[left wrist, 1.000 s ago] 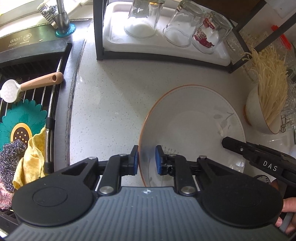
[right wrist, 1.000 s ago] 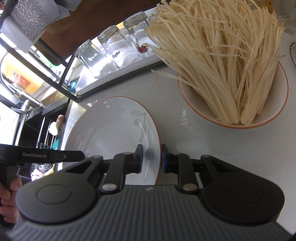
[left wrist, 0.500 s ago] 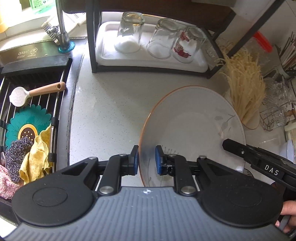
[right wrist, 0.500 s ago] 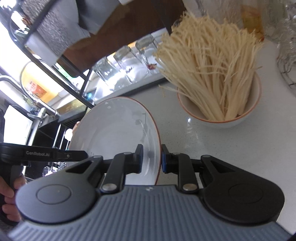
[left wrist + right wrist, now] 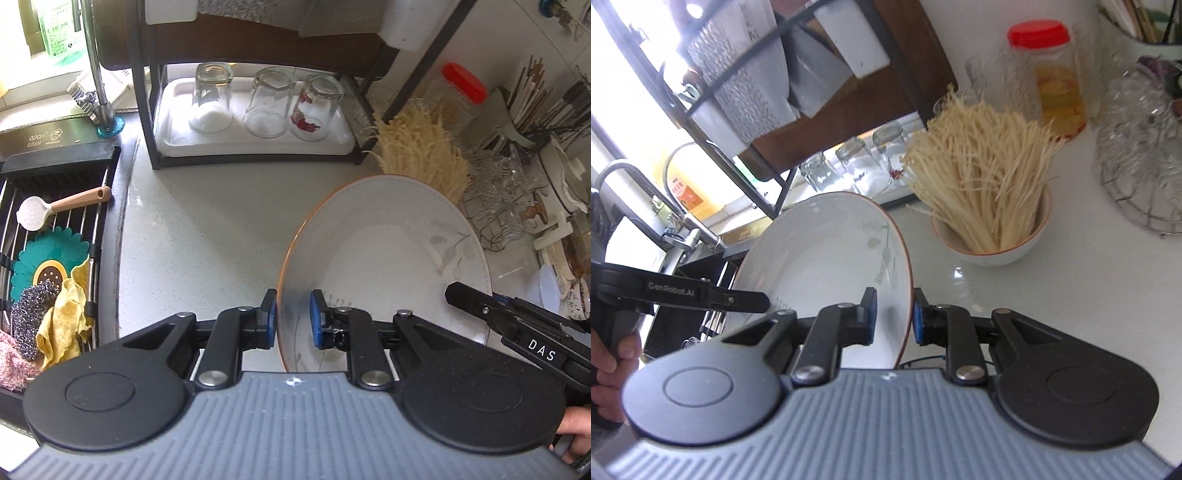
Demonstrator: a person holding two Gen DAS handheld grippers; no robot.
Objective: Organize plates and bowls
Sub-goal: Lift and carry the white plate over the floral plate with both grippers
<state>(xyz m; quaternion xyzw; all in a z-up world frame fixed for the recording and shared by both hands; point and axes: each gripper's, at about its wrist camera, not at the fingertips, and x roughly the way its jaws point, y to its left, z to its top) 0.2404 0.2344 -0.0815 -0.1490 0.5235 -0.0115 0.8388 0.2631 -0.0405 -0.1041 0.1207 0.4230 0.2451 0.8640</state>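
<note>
The plate [image 5: 388, 266], white with an orange rim and a faint leaf print, is held clear of the countertop [image 5: 207, 229] by both tools. The left gripper [image 5: 291, 319] is clamped on the plate's left rim, one blue pad on each face. The right gripper [image 5: 894, 315] is clamped on the opposite rim in the same manner. The plate is tilted, its hollow face turned toward the cameras.

The step in hand is judged to be the carry: the plate is lifted and not yet set in any storage place. The bowl [image 5: 993, 240] filled with pale strands rests on the countertop just beyond the plate. Three upturned glasses [image 5: 267, 103] stand on the tray [image 5: 177, 136] of the dark rack [image 5: 144, 110].

For the next move, a destination is to be chosen; none is identifiable in these views. Both clamps are to be kept matched in height and spacing so that the rim is not twisted. Clearance from the bowl's strands and the rack frame is to be maintained
</note>
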